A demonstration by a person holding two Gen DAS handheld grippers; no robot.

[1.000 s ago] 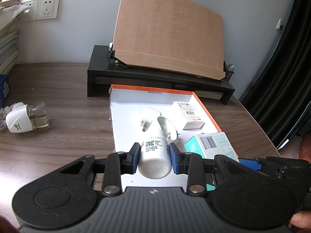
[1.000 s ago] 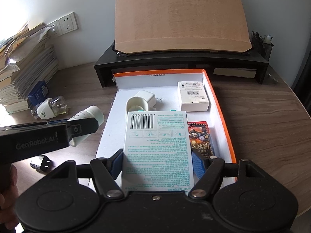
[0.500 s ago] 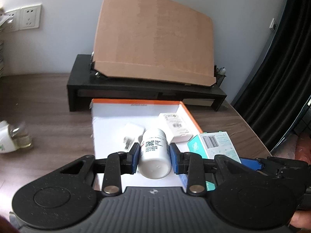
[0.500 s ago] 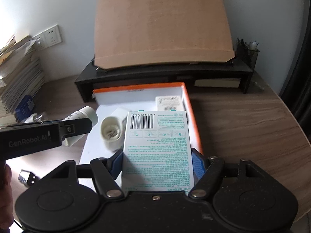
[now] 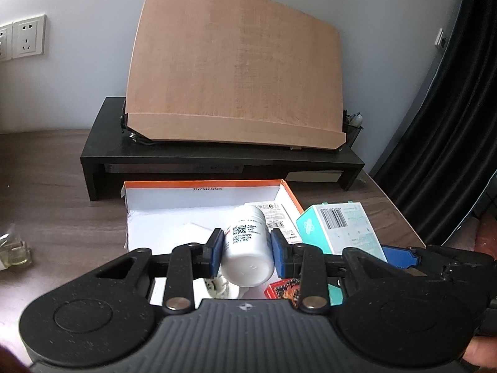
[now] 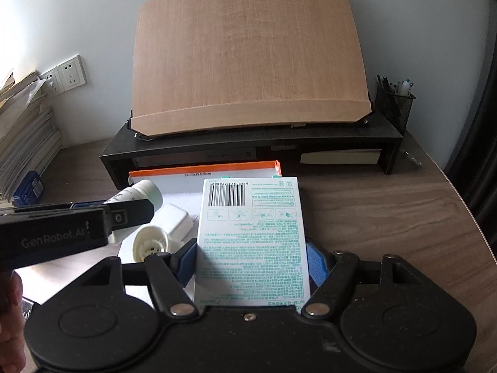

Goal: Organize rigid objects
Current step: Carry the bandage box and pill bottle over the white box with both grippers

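My left gripper [image 5: 247, 250] is shut on a white pill bottle [image 5: 248, 248] and holds it above the orange-rimmed white box [image 5: 202, 184]. My right gripper [image 6: 253, 261] is shut on a flat teal-and-white carton [image 6: 251, 239], held over the box's right side; the carton also shows in the left wrist view [image 5: 338, 230]. Inside the box lie a small white carton [image 5: 275, 214], a white charger plug [image 6: 172, 225], a white round piece [image 6: 150, 244] and a red pack [image 5: 282, 290]. The left gripper with the bottle [image 6: 143, 191] shows in the right wrist view.
A black monitor riser [image 5: 217, 161] with a tilted wooden board [image 5: 236, 77] stands behind the box. A pen holder [image 6: 394, 105] sits at its right end. Paper stacks [image 6: 25, 143] and a blue box [image 6: 29, 186] are far left. A glass bottle [image 5: 12, 250] lies left. A black curtain [image 5: 450, 124] hangs right.
Both grippers have risen and moved forward over the box with their loads. The left one has shifted right, so the glass bottle has slid to the frame's left edge.
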